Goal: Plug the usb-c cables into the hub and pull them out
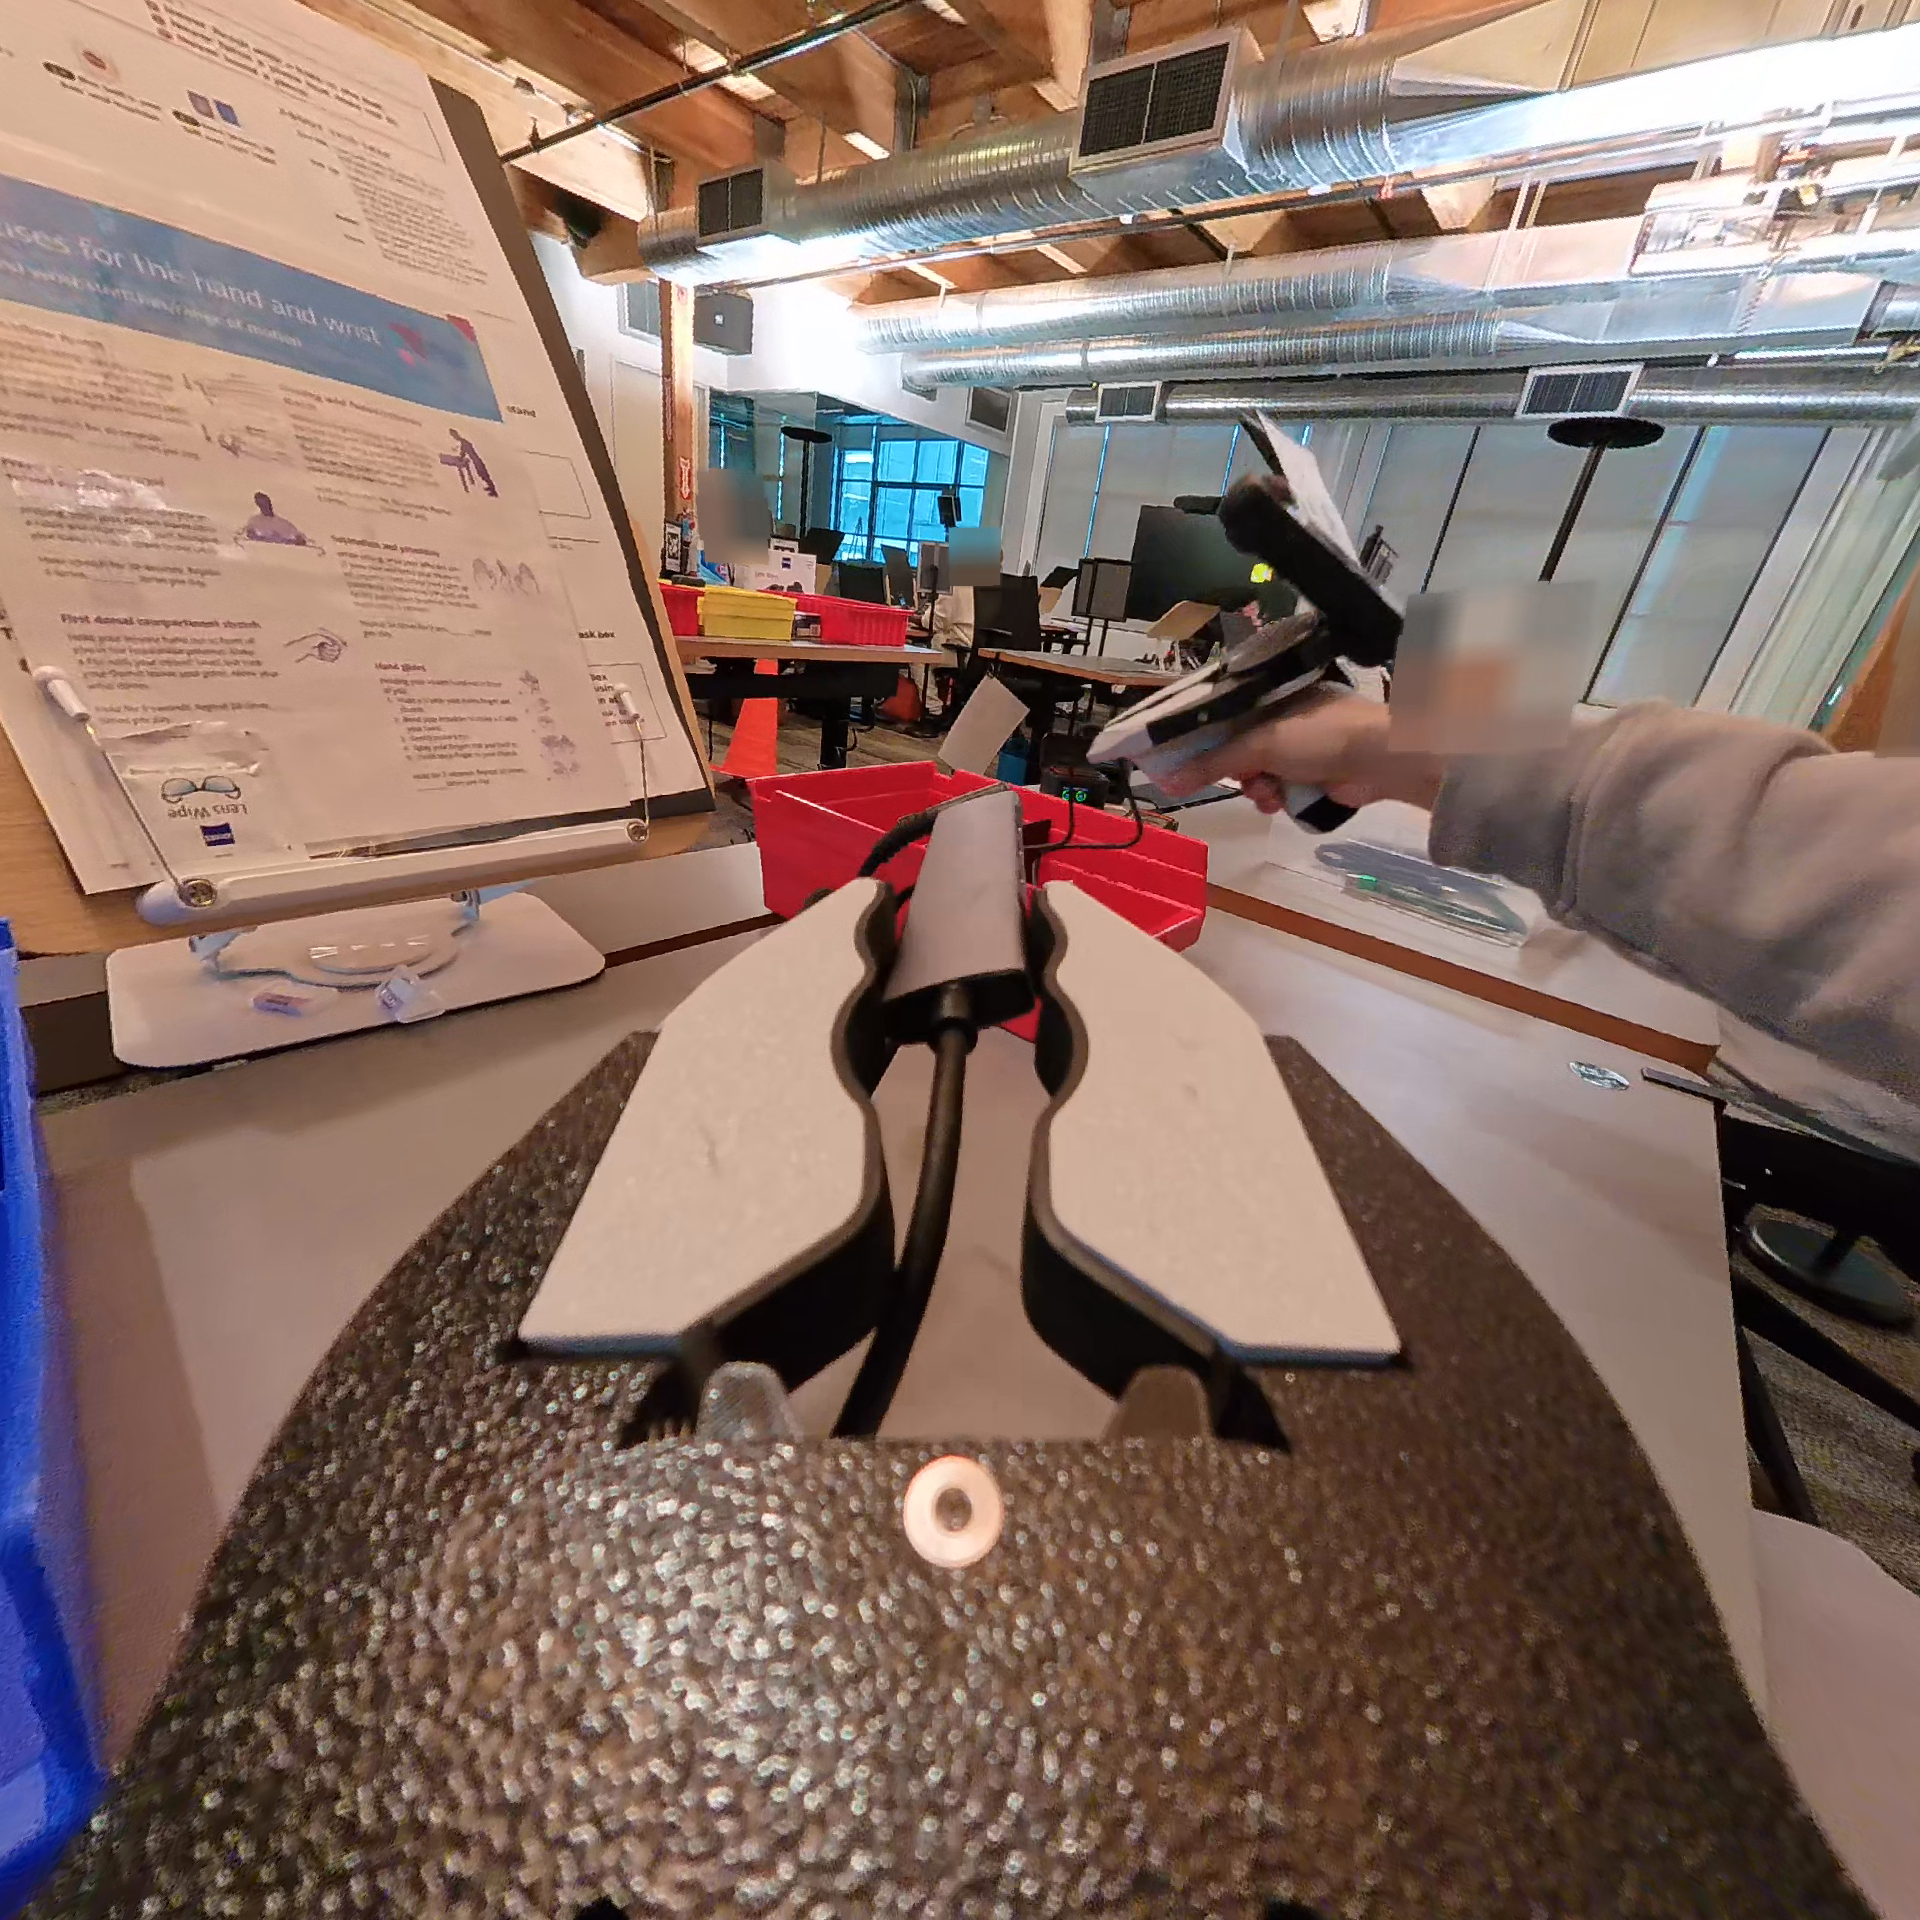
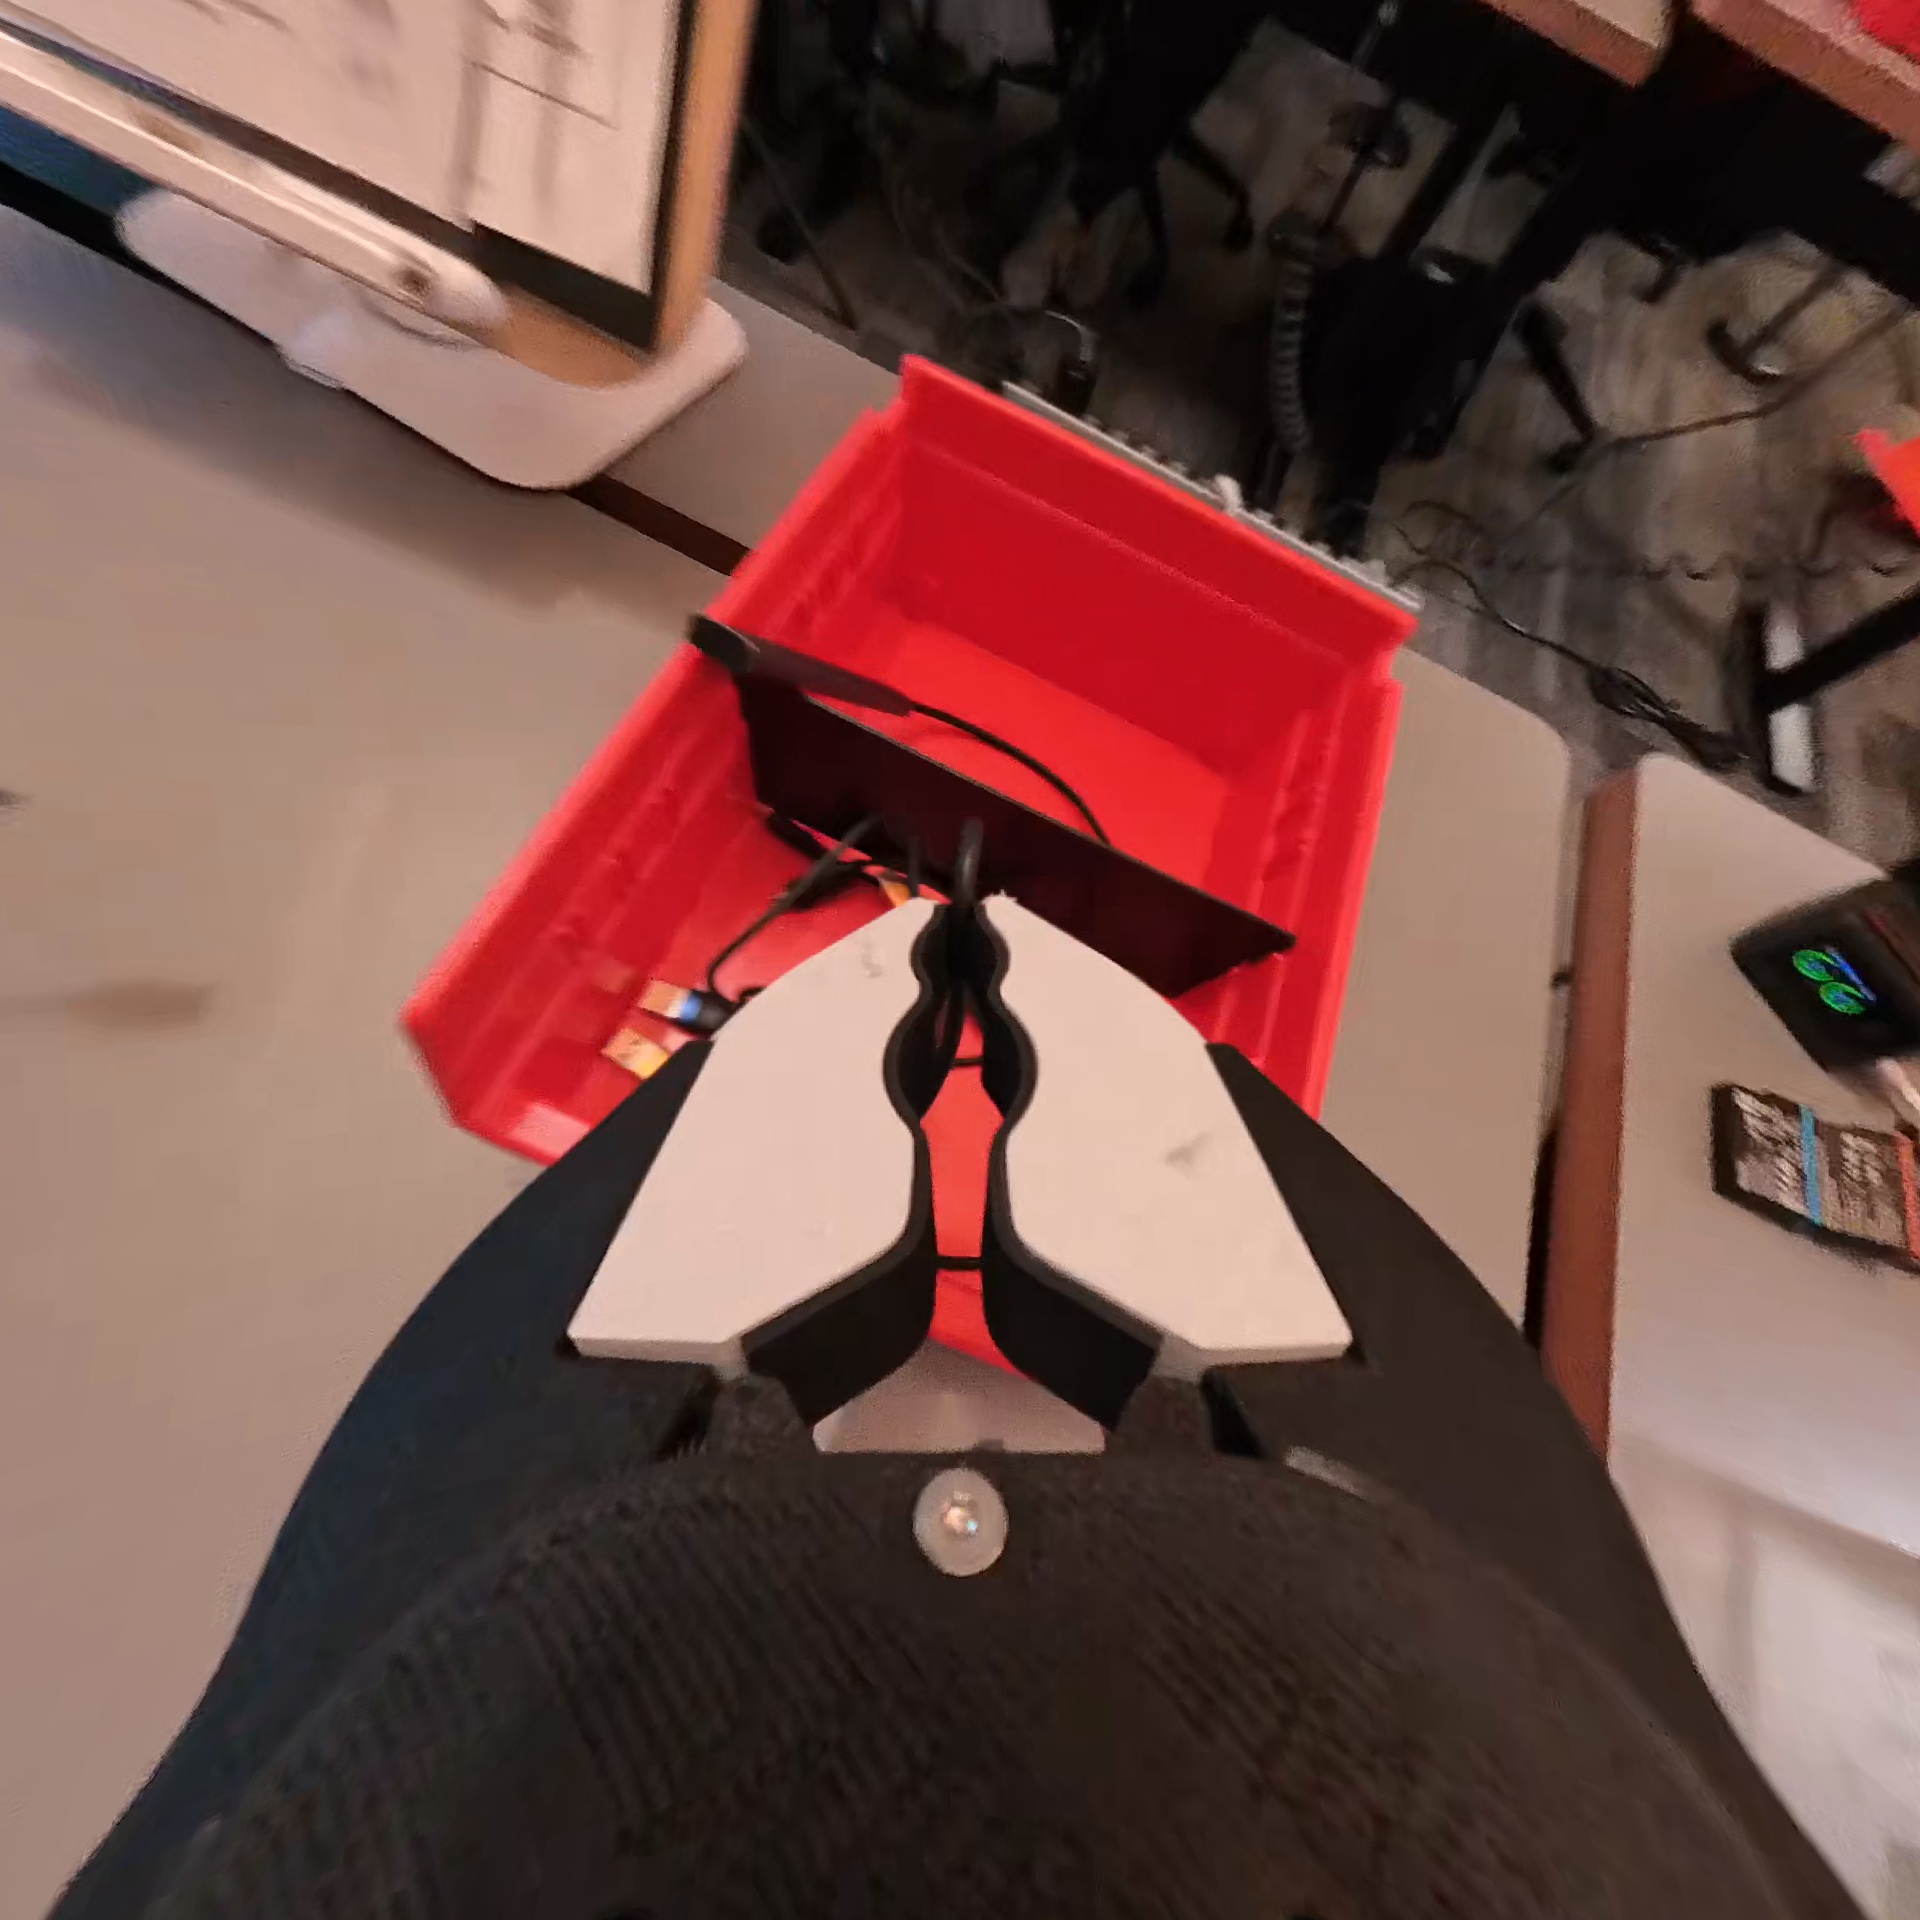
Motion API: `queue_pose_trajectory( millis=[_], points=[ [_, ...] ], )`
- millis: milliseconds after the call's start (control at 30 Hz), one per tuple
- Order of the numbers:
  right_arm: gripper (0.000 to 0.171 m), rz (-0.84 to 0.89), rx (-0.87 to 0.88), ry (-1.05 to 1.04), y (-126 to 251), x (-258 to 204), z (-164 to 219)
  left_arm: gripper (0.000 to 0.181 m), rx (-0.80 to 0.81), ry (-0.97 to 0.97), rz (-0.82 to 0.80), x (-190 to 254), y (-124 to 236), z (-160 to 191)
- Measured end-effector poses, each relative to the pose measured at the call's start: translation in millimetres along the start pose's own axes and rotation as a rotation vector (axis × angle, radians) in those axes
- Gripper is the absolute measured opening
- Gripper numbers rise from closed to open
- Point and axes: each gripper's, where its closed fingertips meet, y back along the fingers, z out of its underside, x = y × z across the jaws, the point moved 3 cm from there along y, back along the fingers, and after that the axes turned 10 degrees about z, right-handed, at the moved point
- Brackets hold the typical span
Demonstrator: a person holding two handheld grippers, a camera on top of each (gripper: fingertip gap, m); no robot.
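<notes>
My left gripper (image 1: 961, 904) is shut on the grey hub (image 1: 966, 883) and holds it upright-tilted above the table, in front of the red bin (image 1: 1122, 862). The hub's thick black cable (image 1: 935, 1143) runs back between the fingers. My right gripper (image 2: 958, 920) is shut on a thin black cable (image 2: 971, 847) above the red bin (image 2: 582, 883). Other cables with orange and silver plugs (image 2: 665, 1003) lie in the bin's near compartment. The right gripper also shows in the left wrist view (image 1: 1195, 717), held by a hand high at the right.
A black divider (image 2: 1039, 862) crosses the bin, with a long black plug piece (image 2: 800, 670) at its top. A document stand (image 1: 312, 520) is at the left, a blue bin (image 1: 31, 1351) at the near left. A device with green lights (image 2: 1829, 982) sits at the right. The grippers' ends are close to 40 centimetres from one another.
</notes>
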Motion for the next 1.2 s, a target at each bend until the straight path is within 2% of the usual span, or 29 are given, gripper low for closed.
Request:
queue_pose_trajectory(
  millis=[33,133,200,267,300,333,433,467,533,567,633,733,767,833,900,1000,1200],
  points=[
    [0.003,0.039,-0.015,-0.001,-7,4,7,0.023,-0.002,0.0,0.001,0,0,1],
    [0.007,0.006,-0.12,-0.006,-25,-4,34,0.023,-0.013,0.001,0.006,1,-3,5],
    [0.041,0.055,-0.185,0.002,-30,-5,49,0.023,-0.026,0.009,0.013,1,-5,10],
    [0.073,0.161,-0.191,0.031,-18,-4,52,0.023,-0.045,0.011,0.037,2,-7,14],
    [0.089,0.171,-0.127,0.046,-6,-14,45,0.023,-0.058,0.004,0.055,4,-8,17],
    [0.091,0.104,-0.036,0.057,8,-35,36,0.023,-0.072,-0.009,0.08,5,-9,20],
    [0.077,-0.412,0.282,0.041,78,-137,15,0.023,-0.1,-0.045,0.211,13,-12,31],
    [0.066,-0.569,0.398,0.017,108,-166,9,0.023,-0.098,-0.051,0.266,18,-12,35],
    [0.049,-0.744,0.573,-0.004,158,-205,6,0.023,-0.08,-0.064,0.384,28,-11,43],
    [0.047,-0.752,0.608,-0.013,170,-216,8,0.023,-0.068,-0.066,0.443,34,-10,46],
    [0.048,-0.745,0.54,-0.107,175,-230,17,0.023,-0.033,-0.072,0.521,43,-9,49],
    [0.047,-0.956,0.279,-0.375,178,-251,41,0.023,-0.004,-0.126,0.588,56,-8,50],
    [0.051,-1.015,0.268,-0.494,179,-252,43,0.023,-0.008,-0.15,0.608,61,-8,52],
    [0.042,-1.079,0.254,-0.767,177,-247,46,0.023,-0.025,-0.2,0.635,67,-9,56],
    [0.033,-1.194,0.204,-0.922,180,-246,50,0.023,-0.045,-0.237,0.652,72,-9,61],
    [0.032,-1.212,0.02,-0.895,175,-258,72,0.023,-0.066,-0.28,0.657,75,-10,67],
    [0.011,-1.339,-0.092,-0.971,181,-261,80,0.023,-0.1,-0.317,0.69,80,-10,74]
  ],
)
